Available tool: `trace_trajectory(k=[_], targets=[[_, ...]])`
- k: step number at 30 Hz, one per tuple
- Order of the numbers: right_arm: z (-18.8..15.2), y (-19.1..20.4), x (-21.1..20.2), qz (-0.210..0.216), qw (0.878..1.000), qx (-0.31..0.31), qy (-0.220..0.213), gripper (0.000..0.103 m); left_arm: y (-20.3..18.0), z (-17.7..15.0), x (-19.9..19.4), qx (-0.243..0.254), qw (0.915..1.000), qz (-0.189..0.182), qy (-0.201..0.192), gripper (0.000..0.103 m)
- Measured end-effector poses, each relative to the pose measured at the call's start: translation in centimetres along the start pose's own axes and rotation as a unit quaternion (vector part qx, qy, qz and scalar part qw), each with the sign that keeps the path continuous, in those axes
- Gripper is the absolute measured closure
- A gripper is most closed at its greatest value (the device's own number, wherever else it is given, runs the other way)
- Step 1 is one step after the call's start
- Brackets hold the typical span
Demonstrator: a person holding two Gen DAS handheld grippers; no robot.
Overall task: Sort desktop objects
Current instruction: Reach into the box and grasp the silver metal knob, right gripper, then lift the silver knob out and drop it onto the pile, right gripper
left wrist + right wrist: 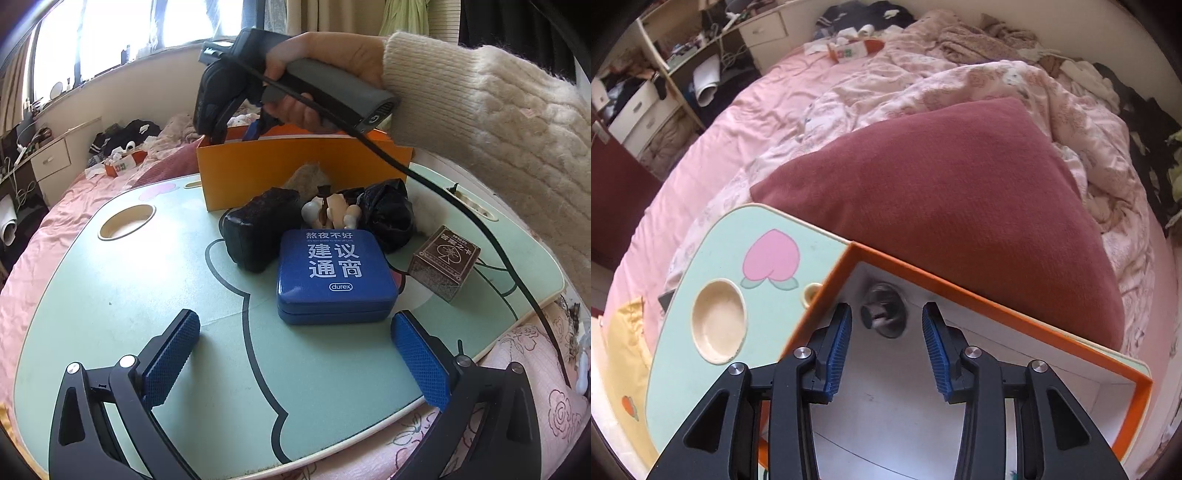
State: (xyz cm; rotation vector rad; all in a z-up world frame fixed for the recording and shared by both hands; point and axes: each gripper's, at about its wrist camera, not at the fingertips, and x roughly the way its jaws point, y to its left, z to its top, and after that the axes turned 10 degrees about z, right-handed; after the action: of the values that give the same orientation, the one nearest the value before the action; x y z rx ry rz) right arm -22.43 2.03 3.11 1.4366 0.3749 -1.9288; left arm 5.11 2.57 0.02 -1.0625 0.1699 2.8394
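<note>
The right tool (886,343), fingers apart, hangs inside the orange box (997,306) above a small round object (882,314).

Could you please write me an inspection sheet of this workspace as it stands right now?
Surface: pale green lap desk resting on a bed, with a round cup recess.
Job's things: blue tin, black pouch, small figurine, black bag, brown card box on the desk; small dark round object inside the orange box.
Clutter: furry bits behind the figurine.
Grippers: left gripper open, empty, short of the tin; right gripper open over the orange box's interior.
Cables: black cable trailing from the right gripper across the desk.
Surroundings: pink bedding, maroon pillow, messy shelves.
</note>
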Motion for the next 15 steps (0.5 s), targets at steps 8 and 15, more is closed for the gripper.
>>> trace_trajectory(k=[8,15], targets=[[-0.1,-0.8,0.9,0.041,0.998,0.033,0.017,0.081,-0.1,0.0,0.0,0.000,1.0000,-0.001,0.000,0.000],[-1.6,-1.0,-3.7,0.061,0.995,0.043,-0.063,0.081,-0.1,0.1,0.0,-0.001,1.0000,-0.002,0.000,0.000]])
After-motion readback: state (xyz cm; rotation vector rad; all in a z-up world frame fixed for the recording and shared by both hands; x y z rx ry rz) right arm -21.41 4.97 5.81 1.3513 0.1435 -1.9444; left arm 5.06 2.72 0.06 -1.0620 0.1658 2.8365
